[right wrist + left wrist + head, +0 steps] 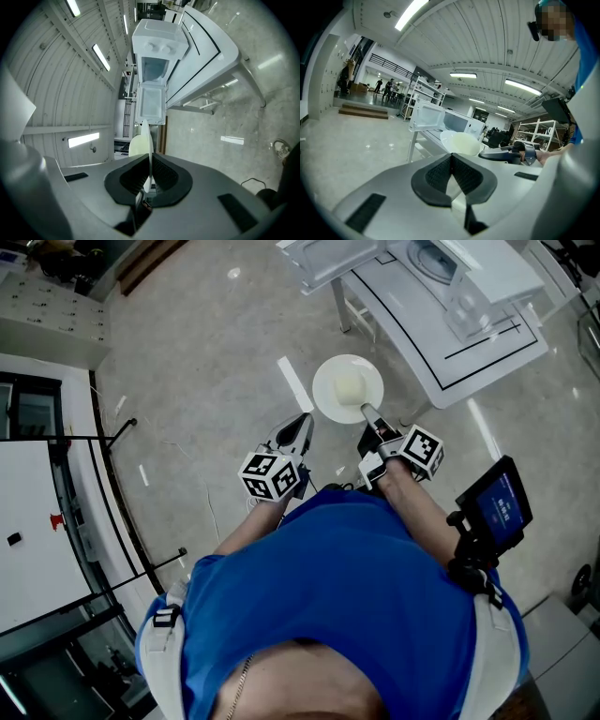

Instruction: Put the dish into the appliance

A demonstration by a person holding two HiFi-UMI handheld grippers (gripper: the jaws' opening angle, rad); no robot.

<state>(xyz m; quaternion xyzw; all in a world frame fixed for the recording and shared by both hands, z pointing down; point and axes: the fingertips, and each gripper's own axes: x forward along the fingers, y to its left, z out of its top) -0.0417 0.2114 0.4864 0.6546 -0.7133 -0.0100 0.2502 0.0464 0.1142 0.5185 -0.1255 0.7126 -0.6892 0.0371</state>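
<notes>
1. spanning every view, the room: a large hall under a ribbed ceiling [487, 37] with strip lights [463, 75] and shelving racks [426, 96] at its far end. the floor [206, 362] was pale polished stone that threw back glare.
2. table [441, 362]: white top marked with black outlines, on thin legs, standing ahead of the person. it carried the appliance at working height.
3. appliance [161, 40]: white box oven on the table. its door [151, 104] hung open toward the person, so the cavity stood ready to be loaded.
4. dish [347, 388]: round white plate with a pale patch at its centre, contents not identifiable. it was held in the air over the floor, short of the table and well apart from the appliance. the task was judged not yet done.
5. right gripper [368, 414]: jaws clamped on the dish's near rim, one pad on each face. this hold carried the plate level and left its far edge free to enter first.
6. left gripper [304, 423]: jaws pressed together on nothing, just beside the dish. it was judged idle, since one grip sufficed.
</notes>
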